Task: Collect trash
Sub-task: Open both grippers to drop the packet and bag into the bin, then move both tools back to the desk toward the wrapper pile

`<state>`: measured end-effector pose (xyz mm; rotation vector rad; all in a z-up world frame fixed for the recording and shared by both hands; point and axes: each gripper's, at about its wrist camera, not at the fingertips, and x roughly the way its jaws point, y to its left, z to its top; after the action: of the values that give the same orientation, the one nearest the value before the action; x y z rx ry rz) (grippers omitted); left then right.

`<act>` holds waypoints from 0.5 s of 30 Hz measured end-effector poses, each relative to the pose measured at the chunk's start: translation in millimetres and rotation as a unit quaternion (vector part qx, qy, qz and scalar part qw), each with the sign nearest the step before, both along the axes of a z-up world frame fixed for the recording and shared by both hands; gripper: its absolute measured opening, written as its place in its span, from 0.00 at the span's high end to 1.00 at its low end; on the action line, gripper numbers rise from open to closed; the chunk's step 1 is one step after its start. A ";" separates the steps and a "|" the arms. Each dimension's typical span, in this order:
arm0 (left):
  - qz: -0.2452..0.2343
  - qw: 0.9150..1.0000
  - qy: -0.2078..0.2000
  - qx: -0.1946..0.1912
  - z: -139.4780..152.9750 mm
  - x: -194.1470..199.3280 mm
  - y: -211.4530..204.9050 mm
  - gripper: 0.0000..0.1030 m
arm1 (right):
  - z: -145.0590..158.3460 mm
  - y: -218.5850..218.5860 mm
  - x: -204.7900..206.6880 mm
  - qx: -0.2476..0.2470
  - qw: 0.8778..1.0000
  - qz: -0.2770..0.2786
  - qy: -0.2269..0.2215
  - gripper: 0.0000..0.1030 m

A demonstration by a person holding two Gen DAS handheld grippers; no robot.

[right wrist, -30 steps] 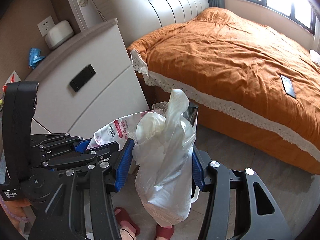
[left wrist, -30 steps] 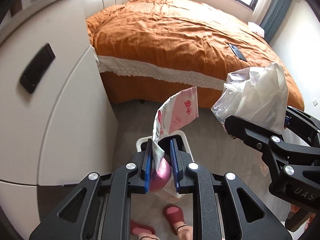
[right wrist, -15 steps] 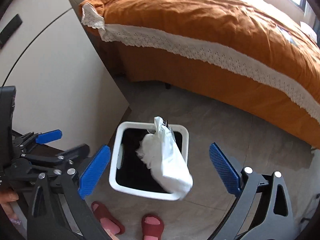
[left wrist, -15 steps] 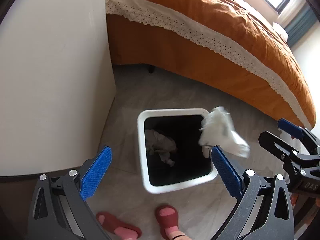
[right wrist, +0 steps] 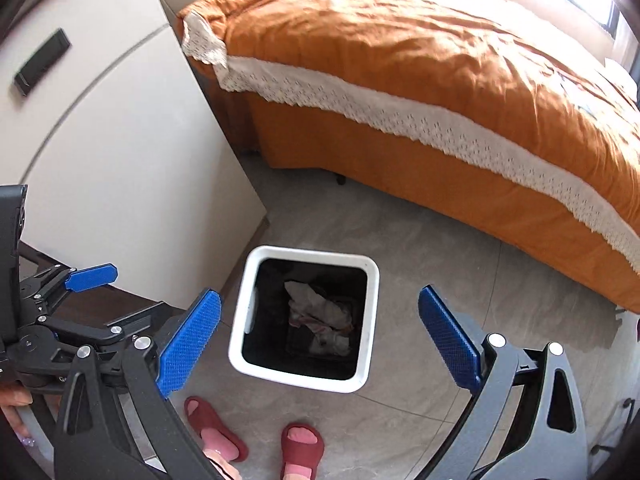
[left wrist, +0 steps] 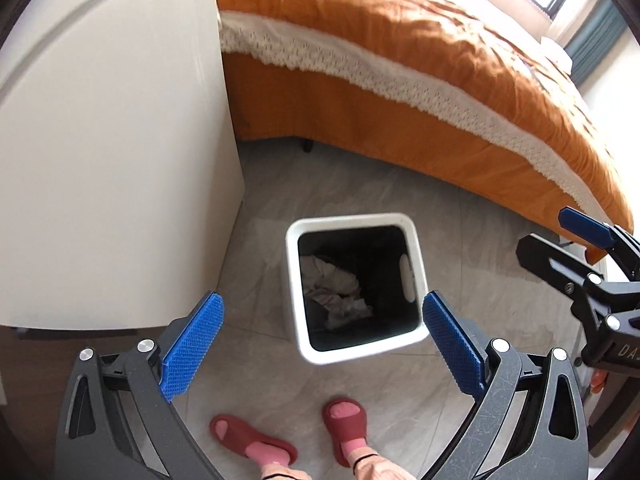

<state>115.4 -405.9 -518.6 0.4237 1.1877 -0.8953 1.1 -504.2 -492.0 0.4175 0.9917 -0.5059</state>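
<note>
Both tongs hang above a white square bin (left wrist: pixel 416 256) that stands on the grey tiled floor (left wrist: pixel 360 188), and both are spread wide with nothing between their blue pads.

In the left wrist view, the left tongs (left wrist: pixel 320 344) frame the near half of the bin, one pad on either side of it. The right tongs (left wrist: pixel 580 240) show at the right edge of this view, also spread.

In the right wrist view, the right tongs (right wrist: pixel 320 340) sit over the bin (right wrist: pixel 372 276) in the same way, and the left tongs (right wrist: pixel 92 280) appear at the left edge, beside the white cabinet (right wrist: pixel 120 160).

The trash (left wrist: pixel 332 288) lies at the bottom of the bin's dark interior: crumpled white and pale material, with a trace of pink visible from the right wrist view (right wrist: pixel 320 316). What exactly each piece is cannot be told.

The bin stands just beside the cabinet (left wrist: pixel 112 140) and near the bed with its orange cover (left wrist: pixel 440 60) and white lace edging. The person's feet in dark red slippers (left wrist: pixel 344 420) stand on the floor close to the bin's near side.
</note>
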 end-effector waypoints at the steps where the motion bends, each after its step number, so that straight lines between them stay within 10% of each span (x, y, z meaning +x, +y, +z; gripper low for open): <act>1: 0.001 1.000 -0.004 -0.007 14.5 -1.4 2.1 0.05 | 12.4 3.6 -1.1 -0.003 1.000 0.002 -0.007 0.04; 15: 0.145 0.974 -0.148 -0.095 264.2 -11.2 81.3 0.05 | 254.5 70.2 6.1 -0.134 0.971 0.073 -0.186 0.04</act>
<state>104.1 -324.6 -254.3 0.2108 0.8537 -0.6591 7.2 -434.0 -237.5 0.1840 0.5754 -0.4018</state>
